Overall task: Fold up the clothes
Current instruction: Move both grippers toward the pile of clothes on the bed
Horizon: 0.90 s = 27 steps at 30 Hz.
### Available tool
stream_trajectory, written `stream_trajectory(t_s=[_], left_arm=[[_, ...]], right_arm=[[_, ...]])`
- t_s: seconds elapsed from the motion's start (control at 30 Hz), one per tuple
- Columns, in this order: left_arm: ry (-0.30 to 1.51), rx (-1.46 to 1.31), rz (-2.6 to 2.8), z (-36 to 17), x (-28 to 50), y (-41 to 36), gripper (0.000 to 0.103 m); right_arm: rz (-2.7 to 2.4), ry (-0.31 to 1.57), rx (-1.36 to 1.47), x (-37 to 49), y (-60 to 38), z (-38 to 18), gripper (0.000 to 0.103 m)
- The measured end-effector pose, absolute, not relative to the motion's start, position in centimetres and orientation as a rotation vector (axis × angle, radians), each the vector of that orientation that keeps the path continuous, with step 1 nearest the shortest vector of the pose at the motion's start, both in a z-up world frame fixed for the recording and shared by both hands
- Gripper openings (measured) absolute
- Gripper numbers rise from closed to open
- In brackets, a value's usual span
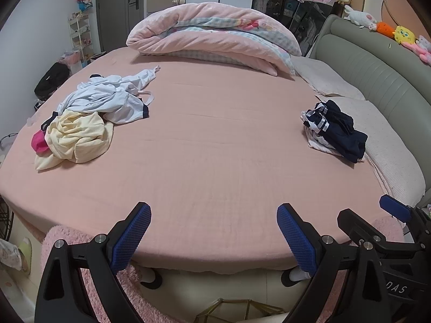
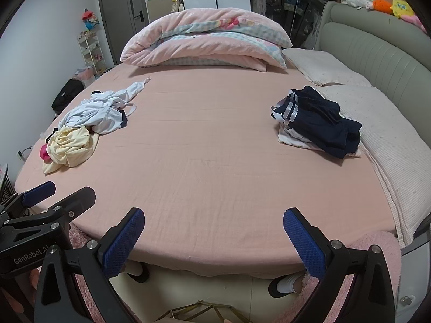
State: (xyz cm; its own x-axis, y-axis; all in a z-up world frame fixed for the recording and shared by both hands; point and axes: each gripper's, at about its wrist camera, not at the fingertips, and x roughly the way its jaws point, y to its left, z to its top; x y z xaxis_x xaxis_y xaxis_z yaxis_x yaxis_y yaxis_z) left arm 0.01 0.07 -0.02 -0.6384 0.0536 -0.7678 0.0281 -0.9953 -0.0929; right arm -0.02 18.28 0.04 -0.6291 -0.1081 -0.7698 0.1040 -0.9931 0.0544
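Left hand-held gripper: jaws spread wide, nothing between the blue pads, hovering over the near edge of the bed at 6 o'clock and tilted down toward the sheet. Judged to be poised for a first reach, not yet committed to any garment.

Right hand-held gripper: jaws likewise wide apart and empty, just beside the left one at 6 o'clock; both sit side by side, probably so a garment can be taken by two corners.

Bed: pink sheet, broad bare middle; judged to be kept clear as the folding surface.

Rolled duvet: pink, at 12 o'clock, bundled to the far edge, apparently to free the sheet.

Pillows: pale, along the headboard from 1 to 4 o'clock.

Unfolded heap: at 9 to 10 o'clock, well apart from both grippers.
- White garment: crumpled, dark trim, one sleeve trailing toward 12 o'clock.
- Cream garment: bunched, touching the white one on its near side.
- Pink item: small, mostly tucked under the cream garment.

Dark stack: navy pieces over a pale one, at 3 o'clock, against the pillow; looks roughly folded, so likely the finished pile, kept opposite the heap to separate done from pending.
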Motion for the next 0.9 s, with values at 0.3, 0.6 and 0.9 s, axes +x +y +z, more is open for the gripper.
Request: stream_trajectory(t_s=[0.3, 0.6, 0.9], left_arm=[[-0.081, -1.287, 2.828, 0.2, -0.8, -1.0, 0.095], [-0.263, -1.222, 2.908, 1.6, -3.2, -9.6, 0.095], [-0.43, -1.299, 3.061, 0.6, -4.8, -22.8, 0.095]], right_arm=[[-2.676, 0.057, 1.261, -0.1, 16.8, -0.1, 0.103], [-2.517, 0.124, 1.068, -4.2, 11.6, 3.2, 0.103], [-2.376, 0.276, 1.05, -11.3, 0.1, 3.0, 0.103]])
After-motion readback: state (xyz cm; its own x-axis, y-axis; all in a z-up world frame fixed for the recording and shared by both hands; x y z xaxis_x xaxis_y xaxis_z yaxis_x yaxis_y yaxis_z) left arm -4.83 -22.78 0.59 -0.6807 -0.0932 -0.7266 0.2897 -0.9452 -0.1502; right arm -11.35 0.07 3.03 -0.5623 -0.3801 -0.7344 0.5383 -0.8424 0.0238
